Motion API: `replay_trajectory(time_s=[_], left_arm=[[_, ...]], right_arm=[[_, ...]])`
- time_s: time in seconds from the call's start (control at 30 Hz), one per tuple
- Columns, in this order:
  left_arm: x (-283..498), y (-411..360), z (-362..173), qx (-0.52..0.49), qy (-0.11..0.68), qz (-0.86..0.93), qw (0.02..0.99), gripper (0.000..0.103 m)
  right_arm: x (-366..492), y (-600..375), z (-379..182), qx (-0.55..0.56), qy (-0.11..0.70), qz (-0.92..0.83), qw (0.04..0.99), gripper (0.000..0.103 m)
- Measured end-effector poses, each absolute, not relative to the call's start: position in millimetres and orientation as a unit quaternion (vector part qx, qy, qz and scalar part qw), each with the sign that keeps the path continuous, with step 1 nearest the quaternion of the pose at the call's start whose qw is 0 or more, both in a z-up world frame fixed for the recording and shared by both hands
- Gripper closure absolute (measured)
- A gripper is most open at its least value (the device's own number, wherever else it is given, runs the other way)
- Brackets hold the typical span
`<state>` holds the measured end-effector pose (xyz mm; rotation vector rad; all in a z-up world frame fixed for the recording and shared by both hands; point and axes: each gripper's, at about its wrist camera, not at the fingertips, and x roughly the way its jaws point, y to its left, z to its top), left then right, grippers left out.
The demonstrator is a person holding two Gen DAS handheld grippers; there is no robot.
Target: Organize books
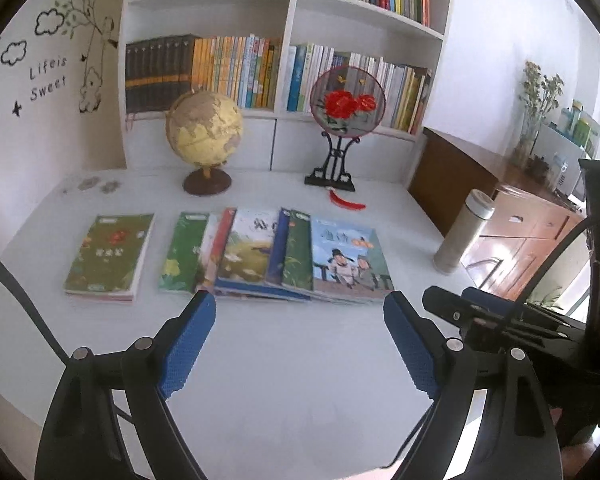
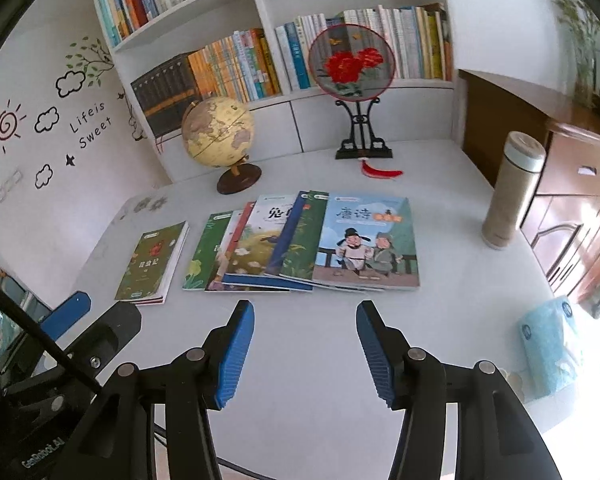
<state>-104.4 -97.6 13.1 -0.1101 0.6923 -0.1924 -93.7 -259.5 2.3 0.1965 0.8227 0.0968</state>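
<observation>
On the white tabletop, a fanned row of thin picture books is lying mid-table, still overlapping and unstacked. To its left, a small green-covered stack is sitting apart, seemingly begun. The left gripper and right gripper are hovering near, jaws apart, empty.

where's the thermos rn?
The thermos stands upright near the table's right edge in both wrist views, right of the fanned books, beside the wooden cabinet.

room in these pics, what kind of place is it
Probably a child's study or reading corner: a white bookshelf packed with books, a globe on the white desk, and picture books spread out.
</observation>
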Motion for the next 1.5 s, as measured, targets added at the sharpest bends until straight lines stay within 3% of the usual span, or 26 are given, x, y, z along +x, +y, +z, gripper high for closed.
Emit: replay_trajectory(time_s=[0.37, 0.7, 1.1, 1.5], left_arm=[[-79, -102, 7, -0.013, 0.332, -0.111, 0.937, 0.018], [14, -78, -27, -0.033, 0.381, -0.222, 0.897, 0.018], [125, -130, -110, -0.015, 0.437, -0.288, 0.852, 0.02], [156, -172, -153, -0.015, 0.479, -0.275, 0.833, 0.024]], right_arm=[[-78, -268, -5, 0.103, 0.401, 0.055, 0.909, 0.051], [-4, -279, -37, 0.129, 0.435, 0.045, 0.89, 0.051], [82, -323, -116, 0.14, 0.503, -0.047, 0.852, 0.051], [143, -374, -170, 0.153, 0.517, -0.059, 0.84, 0.051]])
